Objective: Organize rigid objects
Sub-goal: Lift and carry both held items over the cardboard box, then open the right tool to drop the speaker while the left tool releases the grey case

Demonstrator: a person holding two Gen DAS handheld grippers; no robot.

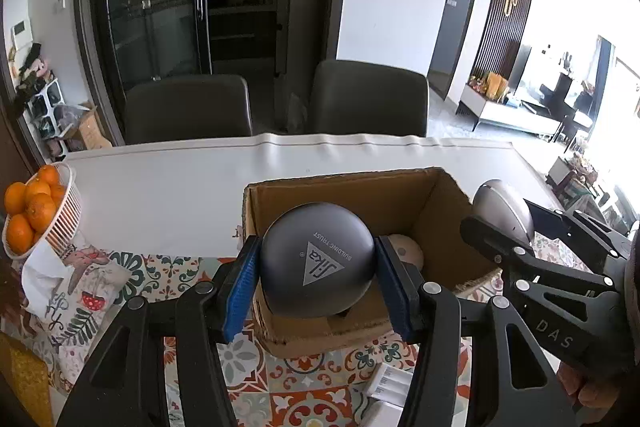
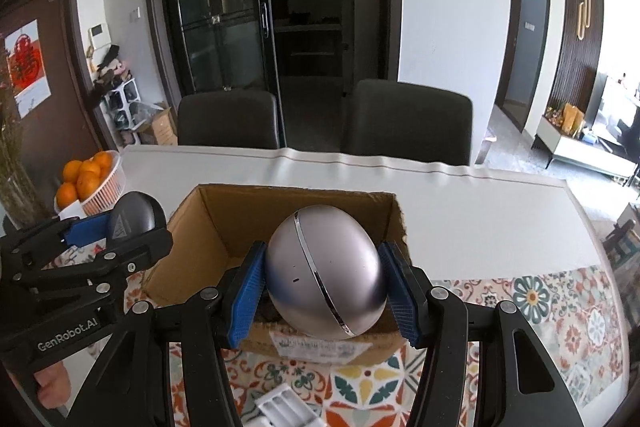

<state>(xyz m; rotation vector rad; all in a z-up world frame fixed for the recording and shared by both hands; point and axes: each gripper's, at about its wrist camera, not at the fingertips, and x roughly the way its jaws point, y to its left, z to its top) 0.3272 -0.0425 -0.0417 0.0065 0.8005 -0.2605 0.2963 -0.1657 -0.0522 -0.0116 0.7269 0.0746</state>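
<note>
Two round things are being carried to the cardboard box (image 1: 352, 195), one in each gripper. The dark grey ball (image 1: 318, 263) with a white triangle mark sits between the blue fingers (image 1: 242, 283) of the left gripper (image 1: 316, 287), which are clamped on its sides; it hangs over the near edge of the box. The silver egg-shaped thing (image 2: 324, 271) is squeezed the same way by the right gripper (image 2: 326, 287), also at the near edge of the box. Inside the box, a pale round thing (image 1: 406, 251) already lies on the bottom. The box stands on a surface (image 1: 168, 203) with a white cover behind the box and a flowery cloth (image 2: 560, 307) in front of it. Left of the box stands a white basket (image 1: 60, 223) of oranges (image 1: 30, 207). I think the step now is bringing both things over the box. Next, each one should go a bit farther over the opening and down low, with room beside the pale thing, before the fingers let go, or they may roll and bump.
</note>
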